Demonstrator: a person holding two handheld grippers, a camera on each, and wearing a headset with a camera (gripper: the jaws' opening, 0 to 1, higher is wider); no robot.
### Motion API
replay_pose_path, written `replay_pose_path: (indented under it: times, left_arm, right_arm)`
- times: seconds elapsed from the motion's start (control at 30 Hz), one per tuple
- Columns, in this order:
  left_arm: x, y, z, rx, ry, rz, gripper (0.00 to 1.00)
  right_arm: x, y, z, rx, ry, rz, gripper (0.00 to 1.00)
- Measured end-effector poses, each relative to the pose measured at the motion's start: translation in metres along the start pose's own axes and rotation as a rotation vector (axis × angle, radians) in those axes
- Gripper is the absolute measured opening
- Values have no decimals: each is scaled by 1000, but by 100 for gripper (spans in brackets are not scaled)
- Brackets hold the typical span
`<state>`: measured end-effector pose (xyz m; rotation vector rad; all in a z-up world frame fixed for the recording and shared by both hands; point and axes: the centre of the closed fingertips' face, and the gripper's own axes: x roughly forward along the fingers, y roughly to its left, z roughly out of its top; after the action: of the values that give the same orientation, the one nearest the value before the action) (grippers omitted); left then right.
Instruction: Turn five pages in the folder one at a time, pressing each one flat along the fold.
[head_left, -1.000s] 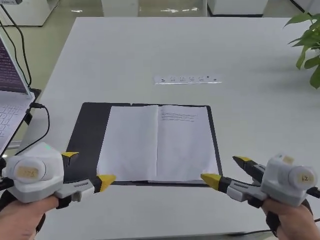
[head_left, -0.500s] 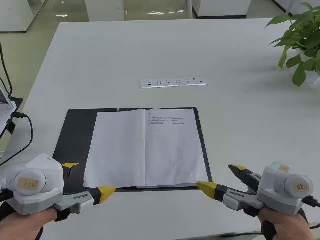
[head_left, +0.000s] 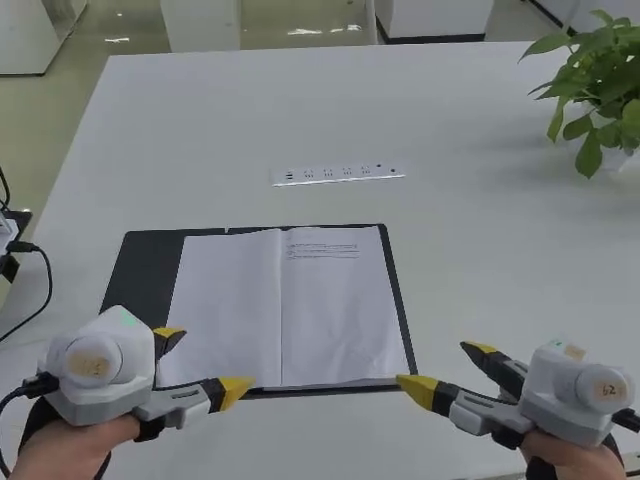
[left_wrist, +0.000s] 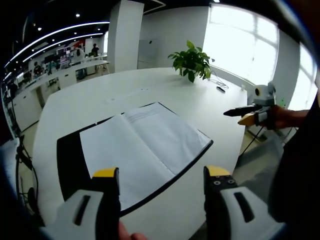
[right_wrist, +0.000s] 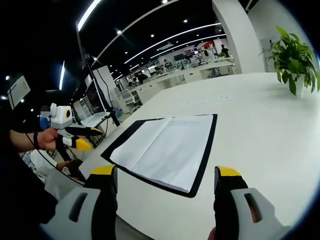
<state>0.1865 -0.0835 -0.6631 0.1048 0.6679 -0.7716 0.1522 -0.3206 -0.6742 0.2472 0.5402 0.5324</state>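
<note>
A black folder (head_left: 140, 272) lies open on the white table, with white pages (head_left: 285, 305) spread flat on it; a few printed lines top the right page. The folder (left_wrist: 70, 162) also lies ahead of the jaws in the left gripper view, and the folder (right_wrist: 207, 150) in the right gripper view. My left gripper (head_left: 205, 365) hovers open at the folder's near left corner, holding nothing. My right gripper (head_left: 450, 370) hovers open just off the near right corner, also holding nothing. The yellow fingertips (head_left: 236, 390) of the left one overlap the folder's near edge.
A white power strip (head_left: 338, 174) lies on the table beyond the folder. A potted green plant (head_left: 595, 70) stands at the far right. A black cable (head_left: 30, 260) runs off the left edge. The table's near edge (head_left: 330, 470) is close to both hands.
The head camera has turned right, so the laptop left the view and the plant shows more. Both grippers stay open near the folder's near corners, the left slightly further right.
</note>
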Motion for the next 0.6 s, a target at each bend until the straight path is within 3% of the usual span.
replay_pose_path:
  times: [0.27,0.6]
  left_arm:
    - [29,-15,14,27,9,-49,69]
    - [56,-25,33,33,-1,-70,68]
  right_arm:
    - [-1,-4,3,2,-1,6,78]
    - [2,-5,2,-8,5,18,79]
